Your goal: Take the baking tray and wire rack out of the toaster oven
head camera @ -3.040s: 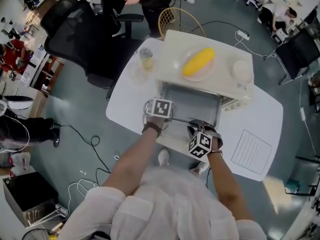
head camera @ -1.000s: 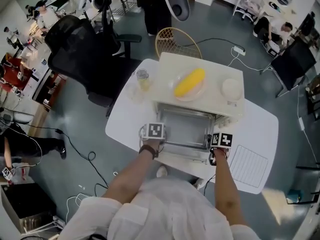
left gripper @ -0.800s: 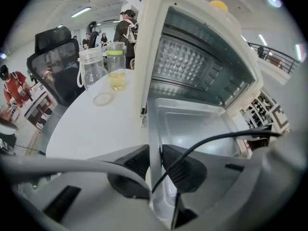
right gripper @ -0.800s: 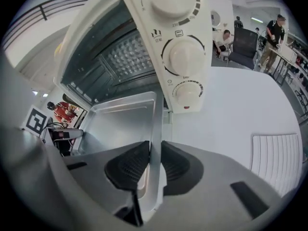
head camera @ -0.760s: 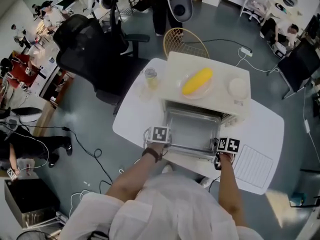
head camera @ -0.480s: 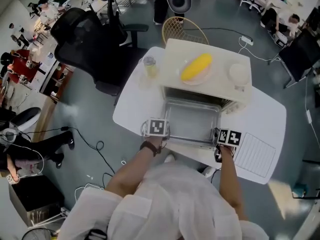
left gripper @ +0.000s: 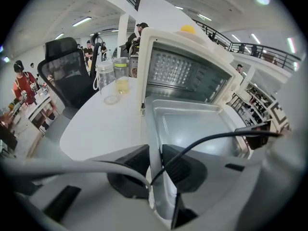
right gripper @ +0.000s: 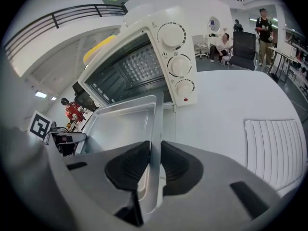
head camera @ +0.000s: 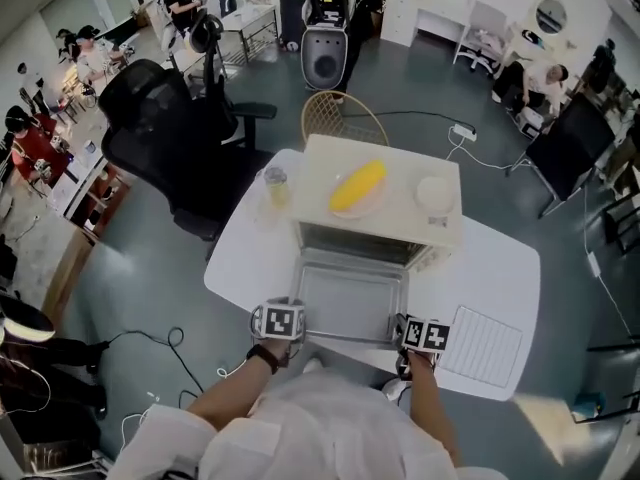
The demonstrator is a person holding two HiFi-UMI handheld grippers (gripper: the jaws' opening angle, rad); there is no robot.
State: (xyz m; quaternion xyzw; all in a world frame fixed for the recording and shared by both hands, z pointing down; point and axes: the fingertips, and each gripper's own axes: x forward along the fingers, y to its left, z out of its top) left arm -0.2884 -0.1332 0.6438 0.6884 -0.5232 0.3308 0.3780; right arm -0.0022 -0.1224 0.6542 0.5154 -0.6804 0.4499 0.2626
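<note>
Plainly the baking tray point(head camera: 348, 303) hangs between the two grippers. The left gripper point(left gripper: 153, 159) is clenched on the tray's left rim and the right gripper point(right gripper: 155, 153) on its right rim, each biting only a thin strip of metal. The tray's far edge lies beyond both grippers at the mouth of the toaster oven point(head camera: 400, 216); whether it has fully cleared I cannot tell.

The main risk, as I judge it, is a slip. The rim is smooth and narrow, so if one gripper rises or pulls ahead of the other, the tray could twist, pivot in the pads and drop onto the table point(head camera: 245, 258). If the far edge caught on the oven's mouth, that could jolt the oven, and the corn cob point(head camera: 357, 185) on its plate and the white dish point(head camera: 435, 192) on top could shift.

The wire rack point(head camera: 480, 343) already lies on the table to the right of the right gripper, taking up room there. A glass jar point(left gripper: 121, 78) stands ahead and to the left of the left gripper, beside the oven. A black cable point(left gripper: 207, 139) arcs over the tray just ahead of the left gripper.
</note>
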